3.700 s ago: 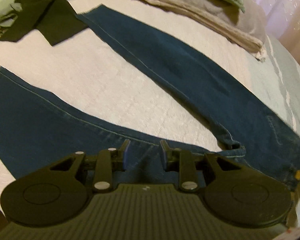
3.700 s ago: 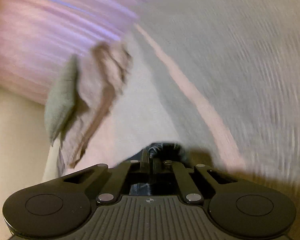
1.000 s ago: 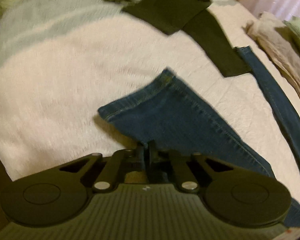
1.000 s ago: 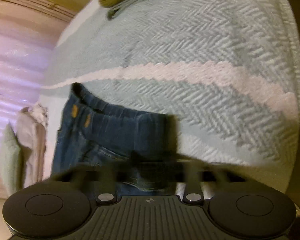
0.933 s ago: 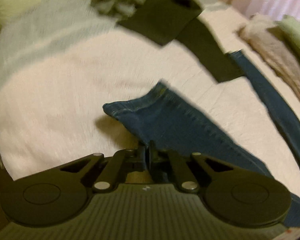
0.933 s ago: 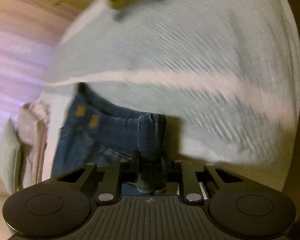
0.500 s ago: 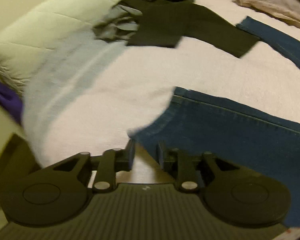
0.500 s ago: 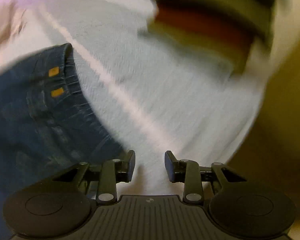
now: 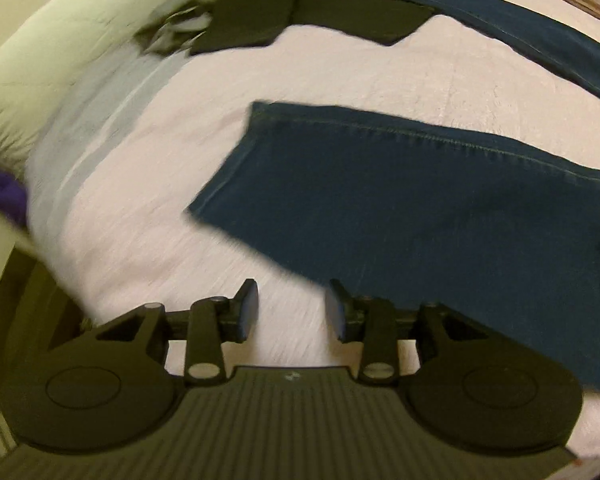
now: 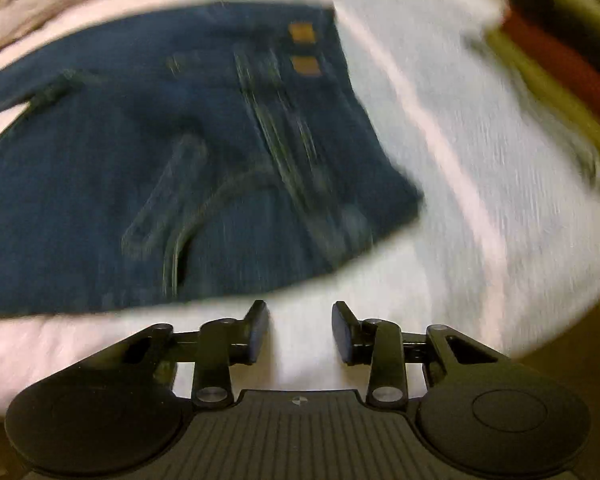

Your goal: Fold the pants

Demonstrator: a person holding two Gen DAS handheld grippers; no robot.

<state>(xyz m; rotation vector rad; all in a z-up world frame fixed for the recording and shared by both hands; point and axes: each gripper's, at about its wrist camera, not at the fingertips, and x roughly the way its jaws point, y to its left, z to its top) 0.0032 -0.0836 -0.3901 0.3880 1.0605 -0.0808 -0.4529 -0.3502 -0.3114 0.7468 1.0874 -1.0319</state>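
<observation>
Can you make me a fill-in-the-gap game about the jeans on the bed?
1. The jeans are the colour ____.
2. Between the opening jaws of the left gripper there is ____ but the bedspread behind them.
3. The two small patches by the waistband are the colour ____.
4. The black garment lies ____ the cuff of the far trouser leg.

Missing words: blue; nothing; orange; beside

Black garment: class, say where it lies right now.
In the left wrist view the black garment lies flat at the top of the bed, beyond the near jeans leg, its right end touching the far leg's hem.
</observation>
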